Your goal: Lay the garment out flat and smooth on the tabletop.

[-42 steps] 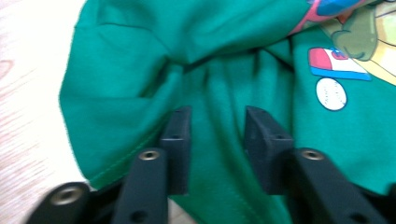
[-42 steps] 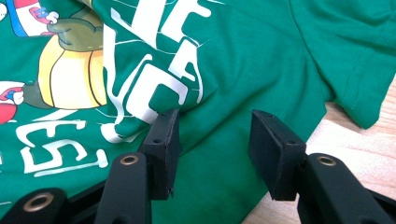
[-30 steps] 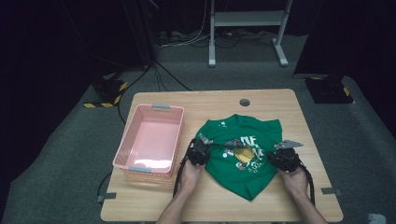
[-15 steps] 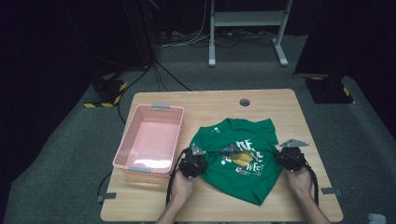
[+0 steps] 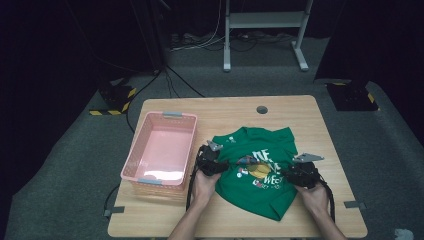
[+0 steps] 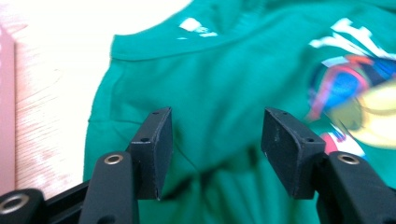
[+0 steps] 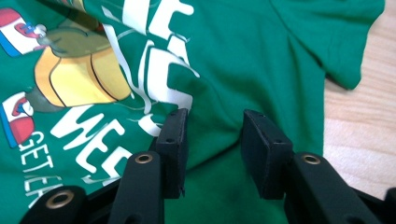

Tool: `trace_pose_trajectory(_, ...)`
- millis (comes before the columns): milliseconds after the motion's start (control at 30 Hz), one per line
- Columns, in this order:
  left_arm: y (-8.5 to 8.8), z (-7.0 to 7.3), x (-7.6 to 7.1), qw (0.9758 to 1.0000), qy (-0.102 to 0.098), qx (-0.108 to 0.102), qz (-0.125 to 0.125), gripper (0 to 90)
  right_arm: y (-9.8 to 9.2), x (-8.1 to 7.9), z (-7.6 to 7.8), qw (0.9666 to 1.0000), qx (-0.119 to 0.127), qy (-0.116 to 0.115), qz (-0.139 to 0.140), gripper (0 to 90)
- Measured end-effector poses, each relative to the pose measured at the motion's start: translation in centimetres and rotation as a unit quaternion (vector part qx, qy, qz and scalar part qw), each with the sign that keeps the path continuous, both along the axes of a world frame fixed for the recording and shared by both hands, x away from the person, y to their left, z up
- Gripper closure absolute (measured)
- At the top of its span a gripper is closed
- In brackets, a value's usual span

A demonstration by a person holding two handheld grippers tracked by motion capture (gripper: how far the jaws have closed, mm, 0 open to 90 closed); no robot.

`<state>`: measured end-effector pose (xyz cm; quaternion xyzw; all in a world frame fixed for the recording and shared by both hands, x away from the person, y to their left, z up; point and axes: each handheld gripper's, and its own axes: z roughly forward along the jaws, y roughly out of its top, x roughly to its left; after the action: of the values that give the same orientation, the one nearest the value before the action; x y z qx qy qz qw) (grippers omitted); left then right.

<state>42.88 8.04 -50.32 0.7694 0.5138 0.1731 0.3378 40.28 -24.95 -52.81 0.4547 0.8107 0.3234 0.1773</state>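
Note:
A green T-shirt [image 5: 260,187] with a colourful print lies spread on the wooden table [image 5: 300,107], print up. My left gripper [image 5: 219,161] rests at the shirt's left edge. Its jaws have just been opening and stand apart over the cloth [image 6: 210,70], with the pads clear of it; left gripper [image 6: 215,126]. My right gripper [image 5: 290,172] sits at the shirt's right side by the sleeve. Its jaws have also just been opening. A low ridge of green cloth [image 7: 261,46] runs between them untouched; right gripper [image 7: 212,123].
An empty pink basket [image 5: 134,152] stands on the table's left part, close beside my left hand. A round cable hole [image 5: 262,109] sits near the far edge. Bare wood shows beyond the shirt and along the front edge. Dark floor with cables surrounds the table.
Both grippers held the bunched shirt a second ago and now stand open. The shirt has dropped flat and spread out. My left hand dipped toward the front edge and came back.

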Motion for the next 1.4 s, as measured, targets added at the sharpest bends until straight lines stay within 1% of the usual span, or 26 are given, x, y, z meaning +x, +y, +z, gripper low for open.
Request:
trace_pose_trajectory(67, 0.0, -0.4, 0.9, 0.9998, 0.019, 0.008, 0.005, 43.9, -0.1, -0.1, -0.1, 1.0, 0.002, -0.002, 0.001, 61.0)
trace_pose_trajectory(100, 0.0, -0.6, 1.2, 0.9996, 0.024, 0.014, 0.007, 44.5, -0.1, -0.1, -0.1, 1.0, -0.001, -0.001, 0.002, 61.0)
trace_pose_trajectory(167, -0.2, -0.8, 1.7, 0.9993, 0.03, 0.019, 0.01, 48.7, 0.0, 0.0, 0.0, 1.0, -0.007, -0.001, 0.005, 61.1)
trace_pose_trajectory(200, -0.2, -0.9, 1.9, 0.9993, 0.028, 0.021, 0.009, 52.6, 0.1, 0.0, 0.0, 0.9999, -0.011, -0.002, 0.008, 61.0)
trace_pose_trajectory(300, -0.4, -1.0, 2.4, 0.9992, 0.027, 0.029, 0.003, 69.2, 0.0, 0.0, 0.0, 0.9998, -0.013, -0.003, 0.013, 60.4)
trace_pose_trajectory(400, -0.7, -0.6, 2.8, 0.9992, 0.02, 0.034, -0.003, 80.9, -0.3, 0.1, 0.0, 0.9998, -0.013, -0.004, 0.018, 58.1)
trace_pose_trajectory(433, -0.7, -0.4, 2.9, 0.9993, 0.016, 0.034, -0.005, 83.6, -0.4, 0.2, 0.0, 0.9997, -0.013, -0.004, 0.019, 57.1)
trace_pose_trajectory(467, -0.8, -0.2, 3.1, 0.9993, 0.017, 0.033, -0.007, 85.8, -0.5, 0.3, -0.1, 0.9997, -0.013, -0.004, 0.021, 56.3)
trace_pose_trajectory(567, -0.9, 0.6, 3.8, 0.9994, 0.013, 0.032, -0.009, 86.7, -0.9, 0.4, -0.1, 0.9995, -0.013, -0.003, 0.027, 54.3)
trace_pose_trajectory(700, -1.1, 2.1, 4.7, 0.999, 0.002, 0.039, -0.02, 86.8, -1.4, 0.7, 0.0, 0.9991, -0.016, 0.0, 0.04, 52.6)
trace_pose_trajectory(800, -1.5, 2.8, 5.5, 0.9986, -0.006, 0.045, -0.027, 86.7, -1.8, 0.8, -0.1, 0.9988, -0.012, -0.003, 0.046, 52.5)
trace_pose_trajectory(900, -1.8, 2.5, 6.3, 0.9986, -0.004, 0.045, -0.028, 85.2, -2.0, 0.9, -0.1, 0.999, -0.01, -0.004, 0.043, 51.9)
trace_pose_trajectory(967, -1.8, 2.1, 6.4, 0.999, 0.0, 0.04, -0.022, 78.8, -2.0, 1.0, -0.1, 0.9994, -0.009, -0.004, 0.034, 50.9)
trace_pose_trajectory(1000, -1.8, 2.0, 6.4, 0.9991, 0.0, 0.037, -0.022, 75.1, -2.0, 1.0, -0.1, 0.9995, -0.007, -0.003, 0.029, 50.0)
trace_pose_trajectory(1033, -1.7, 1.8, 6.0, 0.9993, -0.004, 0.028, -0.025, 71.6, -2.0, 1.0, -0.1, 0.9997, -0.004, -0.001, 0.025, 49.2)
trace_pose_trajectory(1100, -1.5, 1.9, 5.5, 0.9992, -0.01, 0.025, -0.028, 63.7, -2.2, 1.0, -0.1, 0.9999, 0.007, 0.002, 0.013, 48.0)
trace_pose_trajectory(1167, -1.1, 2.0, 4.4, 0.9992, -0.021, 0.018, -0.028, 57.9, -2.4, 0.9, 0.0, 0.9998, 0.017, 0.001, 0.005, 47.6)
trace_pose_trajectory(1200, -0.9, 2.1, 3.6, 0.9991, -0.027, 0.014, -0.029, 55.2, -2.4, 0.7, 0.0, 0.9997, 0.023, 0.001, 0.001, 47.3)
trace_pose_trajectory(1233, -0.8, 2.1, 2.9, 0.9989, -0.03, 0.012, -0.034, 53.3, -2.4, 0.5, 0.1, 0.9996, 0.028, 0.0, -0.001, 47.1)
trace_pose_trajectory(1300, -0.6, 2.0, 1.4, 0.998, -0.036, 0.017, -0.048, 52.0, -2.4, 0.1, 0.1, 0.9995, 0.031, 0.0, 0.0, 47.0)
trace_pose_trajectory(1333, -0.6, 1.9, 0.7, 0.9977, -0.037, 0.017, -0.054, 51.8, -2.4, -0.2, 0.2, 0.9995, 0.031, 0.0, 0.001, 46.9)
trace_pose_trajectory(1400, -0.6, 1.3, -0.2, 0.9971, -0.033, 0.027, -0.064, 51.8, -2.3, -0.5, 0.2, 0.9995, 0.03, -0.003, 0.001, 47.0)
